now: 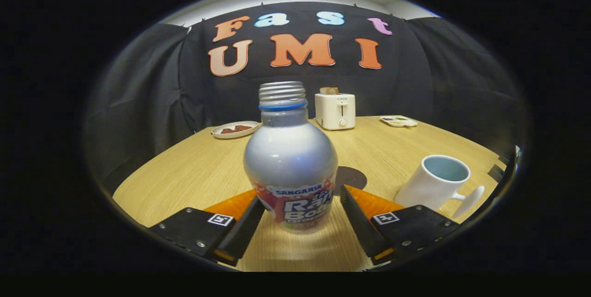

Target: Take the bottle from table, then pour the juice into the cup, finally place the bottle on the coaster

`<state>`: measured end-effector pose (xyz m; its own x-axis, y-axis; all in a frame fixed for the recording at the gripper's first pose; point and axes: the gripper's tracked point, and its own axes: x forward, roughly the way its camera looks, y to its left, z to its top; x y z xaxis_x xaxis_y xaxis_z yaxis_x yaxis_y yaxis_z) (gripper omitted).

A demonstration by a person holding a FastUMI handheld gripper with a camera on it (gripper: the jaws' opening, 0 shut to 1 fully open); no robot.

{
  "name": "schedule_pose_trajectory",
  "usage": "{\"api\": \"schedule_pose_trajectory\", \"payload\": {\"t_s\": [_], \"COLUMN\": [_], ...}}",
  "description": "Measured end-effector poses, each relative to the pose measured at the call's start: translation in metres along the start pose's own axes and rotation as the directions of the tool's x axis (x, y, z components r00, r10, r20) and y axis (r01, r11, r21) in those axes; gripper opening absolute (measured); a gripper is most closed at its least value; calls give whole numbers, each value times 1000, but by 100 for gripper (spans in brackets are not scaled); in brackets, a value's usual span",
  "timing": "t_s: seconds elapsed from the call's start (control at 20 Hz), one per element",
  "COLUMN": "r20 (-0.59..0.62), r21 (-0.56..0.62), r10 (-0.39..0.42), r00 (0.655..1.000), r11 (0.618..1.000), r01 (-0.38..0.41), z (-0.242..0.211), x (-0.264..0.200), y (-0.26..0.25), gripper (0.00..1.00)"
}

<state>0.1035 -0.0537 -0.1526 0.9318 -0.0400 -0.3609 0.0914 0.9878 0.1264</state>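
Standing upright on the wooden table (194,167), the bottle (290,158) sits between the two fingers of the gripper (302,202), its silver body rounded and its threaded neck bare of any cap, with a blue ring just under the threads. The fingers are spread apart: the left one lies close against the bottle's lower side, possibly touching it, though the contact is hard to judge, while the right one stands clear of it with a strip of tabletop showing in the gap, so the tool is released and grips nothing. The bottle's printed label is partly hidden where it curves away. Just behind the bottle and beside the right finger lies the dark round coaster (352,178), its near left portion covered by the bottle and the fingertip. To the right of the fingers stands the white cup (436,184), tilted by the lens, its pale blue inside visible but its bottom hidden, so whether it holds anything cannot be told; its handle points right. Farther back, near the black cloth wall, a white toaster (335,111) stands with something brownish poking from its slot. A white plate (234,129) with dark reddish pieces, too small to identify, lies to its left, and a small flat tray (398,121) lies to its right, its contents blurred.
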Motion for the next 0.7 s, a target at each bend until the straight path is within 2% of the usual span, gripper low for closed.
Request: {"api": "schedule_pose_trajectory", "payload": {"t_s": [0.05, 0.15, 0.4, 0.7], "r20": [11, 9, 43, 64], "r21": [-10, -20, 31, 182], "r10": [-3, -17, -50, -88], "r00": [1000, 1000, 998, 994], "r11": [1000, 1000, 998, 980], "r01": [3, 17, 49, 75], "z": [3, 2, 20, 37], "x": [3, -2, -19, -37], "y": [0, -2, -7, -15], "gripper": [80, 76, 75, 75]}}
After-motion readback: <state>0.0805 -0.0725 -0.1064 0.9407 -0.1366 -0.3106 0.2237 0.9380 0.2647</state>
